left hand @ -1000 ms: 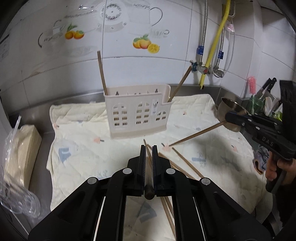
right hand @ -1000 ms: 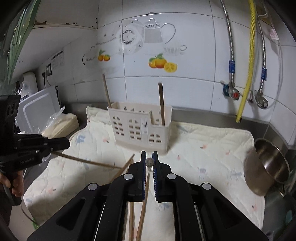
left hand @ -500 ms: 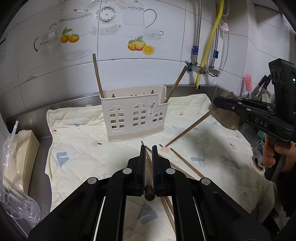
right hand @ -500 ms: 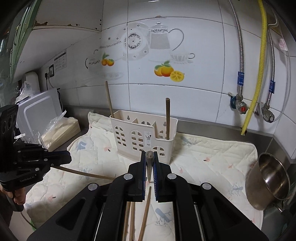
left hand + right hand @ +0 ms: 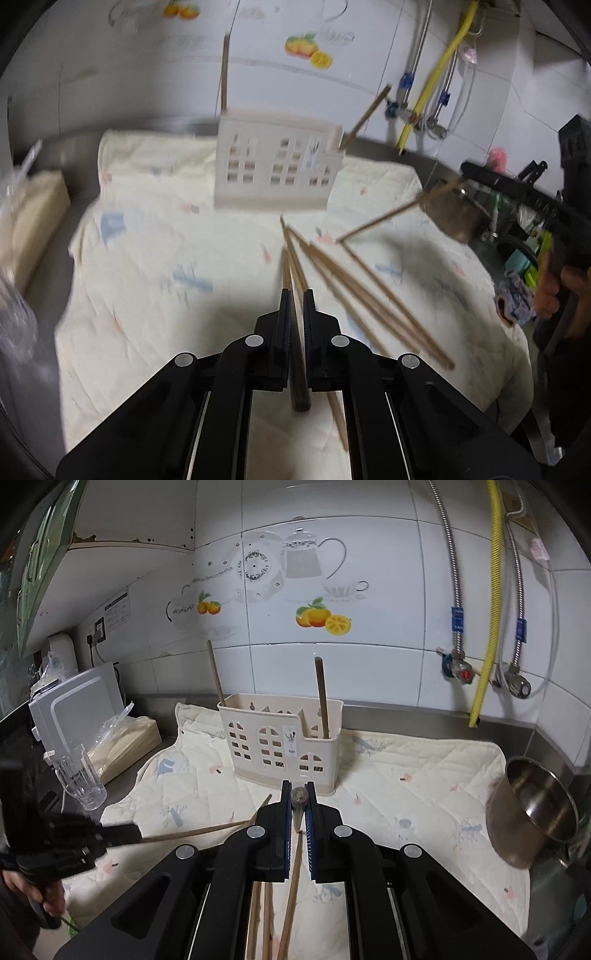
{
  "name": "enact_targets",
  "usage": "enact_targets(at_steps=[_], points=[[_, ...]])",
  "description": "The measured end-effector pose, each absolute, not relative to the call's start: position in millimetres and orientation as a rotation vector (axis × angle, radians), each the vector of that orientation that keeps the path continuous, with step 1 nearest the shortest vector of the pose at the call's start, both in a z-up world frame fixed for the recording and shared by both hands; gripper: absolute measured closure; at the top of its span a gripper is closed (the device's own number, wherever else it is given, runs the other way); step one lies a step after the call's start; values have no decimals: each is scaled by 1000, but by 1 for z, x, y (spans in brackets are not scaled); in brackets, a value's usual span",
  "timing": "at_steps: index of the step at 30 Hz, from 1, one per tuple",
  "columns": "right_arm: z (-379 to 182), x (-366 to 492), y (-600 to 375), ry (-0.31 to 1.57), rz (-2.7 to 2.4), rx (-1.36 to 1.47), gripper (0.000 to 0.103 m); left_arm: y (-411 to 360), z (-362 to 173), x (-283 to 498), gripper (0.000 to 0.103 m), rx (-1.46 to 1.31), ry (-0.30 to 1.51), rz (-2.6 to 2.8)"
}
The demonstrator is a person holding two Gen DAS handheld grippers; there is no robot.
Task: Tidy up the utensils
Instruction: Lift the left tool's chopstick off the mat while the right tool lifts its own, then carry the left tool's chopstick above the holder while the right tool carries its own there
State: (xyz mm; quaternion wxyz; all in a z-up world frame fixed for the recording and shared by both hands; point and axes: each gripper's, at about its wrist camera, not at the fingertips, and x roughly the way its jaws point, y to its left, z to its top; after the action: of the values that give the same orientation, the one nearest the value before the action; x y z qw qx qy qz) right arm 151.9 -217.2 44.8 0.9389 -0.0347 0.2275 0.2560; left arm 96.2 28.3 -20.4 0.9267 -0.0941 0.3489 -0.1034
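Observation:
In the left wrist view my left gripper [image 5: 294, 295] is shut on a brown chopstick [image 5: 291, 332] that lies lengthwise between its fingers, low over the quilted cloth [image 5: 166, 258]. Several loose chopsticks [image 5: 369, 302] lie just right of it. The beige utensil caddy [image 5: 273, 162] stands behind with two chopsticks upright in it. In the right wrist view my right gripper [image 5: 299, 790] is shut on another chopstick [image 5: 300, 796], butt end toward the caddy [image 5: 284, 738]. At the far left, the left gripper [image 5: 136, 832] holds its chopstick [image 5: 192, 832] out to the right.
A steel pot [image 5: 532, 812] sits at the right edge of the cloth. A glass [image 5: 79, 775], a bagged stack [image 5: 122, 742] and a white appliance [image 5: 74, 705] stand on the left. Pipes and a yellow hose [image 5: 487, 627] hang on the tiled wall.
My left gripper has dropped toward the cloth and tipped down, still holding its chopstick, so the loose chopsticks fill more of its view. The right gripper has barely shifted.

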Motion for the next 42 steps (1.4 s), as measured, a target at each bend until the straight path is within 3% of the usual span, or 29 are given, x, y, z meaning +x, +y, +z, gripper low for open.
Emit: enact_targets(at_steps=[6, 15, 42], points=[[37, 145, -220, 481, 512, -55, 96, 29, -65, 94, 98, -227, 823, -206], [35, 143, -223, 485, 509, -56, 97, 30, -84, 88, 95, -202, 860, -169], [32, 142, -218, 490, 514, -68, 96, 13, -82, 93, 96, -156, 939, -106]])
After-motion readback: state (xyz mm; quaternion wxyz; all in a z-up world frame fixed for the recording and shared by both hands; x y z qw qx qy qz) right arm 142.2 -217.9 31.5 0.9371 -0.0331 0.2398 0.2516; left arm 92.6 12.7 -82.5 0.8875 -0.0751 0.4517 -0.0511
